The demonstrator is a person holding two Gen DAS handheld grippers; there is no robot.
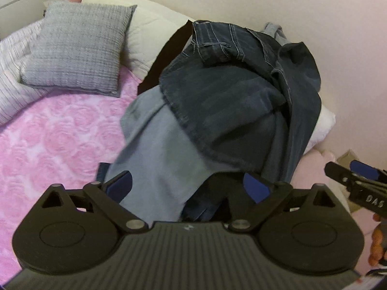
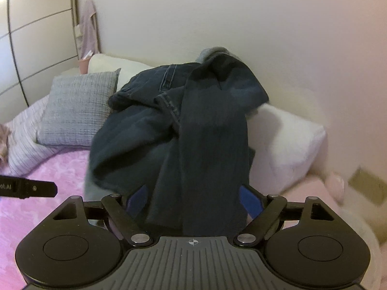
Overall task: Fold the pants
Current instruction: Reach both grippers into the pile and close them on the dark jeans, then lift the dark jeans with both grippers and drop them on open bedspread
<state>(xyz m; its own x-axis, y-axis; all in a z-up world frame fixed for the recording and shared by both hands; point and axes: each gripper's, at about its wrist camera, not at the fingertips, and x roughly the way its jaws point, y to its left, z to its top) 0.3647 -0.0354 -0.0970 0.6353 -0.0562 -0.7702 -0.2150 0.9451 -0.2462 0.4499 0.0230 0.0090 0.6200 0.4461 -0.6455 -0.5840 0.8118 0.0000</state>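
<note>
Home bedroom; bed under a pink rose-textured blanket (image 1: 55, 145) fills the lower left; grey knitted cushion (image 1: 77, 50) and cream pillow (image 1: 150, 36) toward the upper left; wardrobe doors (image 2: 36, 36) along the left edge; jeans heaped (image 2: 169, 125) at centre against a plain wall (image 2: 266, 24).

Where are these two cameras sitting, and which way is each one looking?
Left wrist view: rides the left gripper, looking down along its fingers at the dark jeans and a lighter pair; the right gripper and a hand show at right.
Right wrist view: rides the right gripper, facing the jeans' hanging leg; the left gripper's tip shows at left.
Shared: jeans, grey cushion, pink bedspread.
</note>
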